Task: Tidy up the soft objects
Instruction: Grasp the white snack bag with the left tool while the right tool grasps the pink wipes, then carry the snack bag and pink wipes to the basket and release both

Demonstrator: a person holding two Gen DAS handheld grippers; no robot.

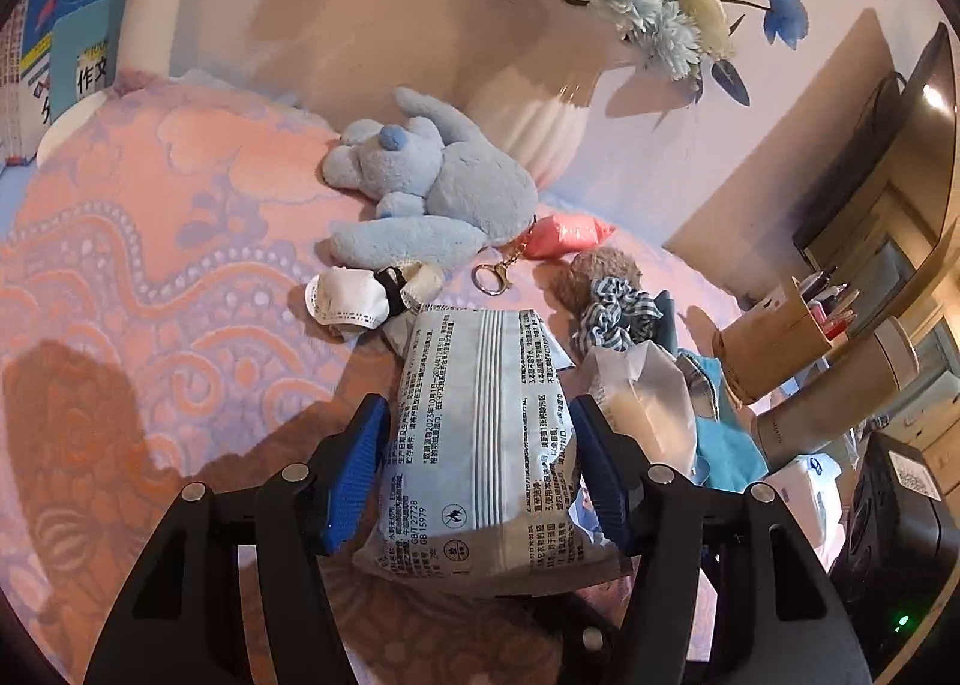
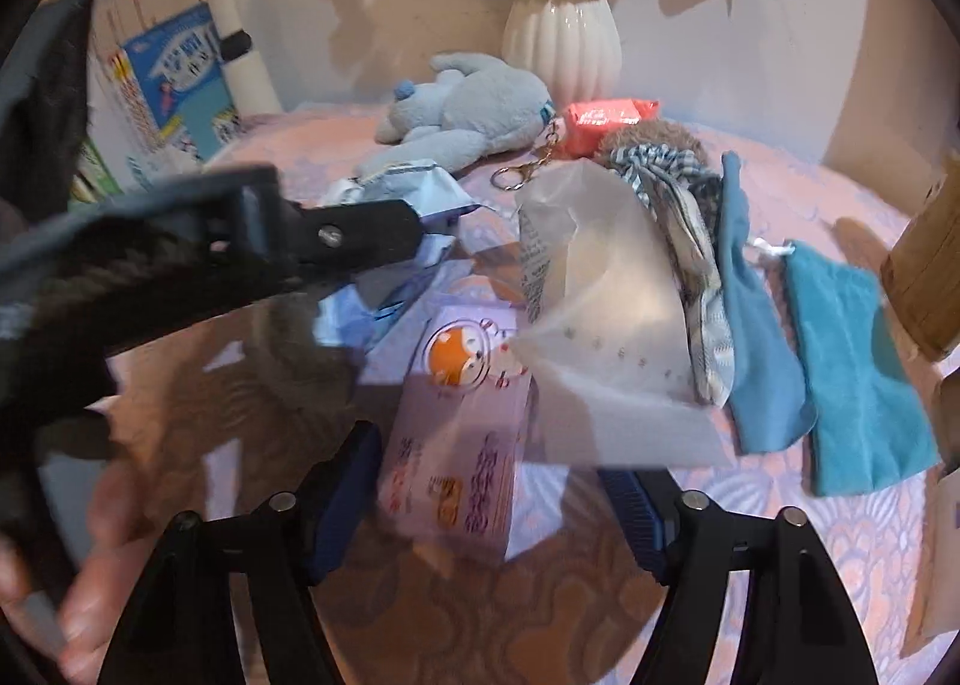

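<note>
Left wrist view: nearest the lens, the left gripper [image 1: 477,469] has its blue ribbed pads against both sides of a pale blue printed plastic wipes pack [image 1: 480,439], which it holds with its far end over the pink-and-lilac patterned cloth [image 1: 150,241]. The grip sits about mid-length, presumably so the soft pack does not sag. Beyond it lie a crumpled white face mask [image 1: 348,298] and a light blue plush toy [image 1: 432,187], the latter at the cloth's far edge before a white ribbed vase [image 1: 534,121].

Right wrist view: nearest, the right gripper [image 2: 489,499] stands wide apart, empty, straddling a lilac tissue pack with an orange fox print [image 2: 459,445] without visible contact; judged poised to take it. A translucent white pouch [image 2: 606,325] partly overlaps that pack. Two folded blue cloths [image 2: 840,361] lie toward the right edge.
</note>
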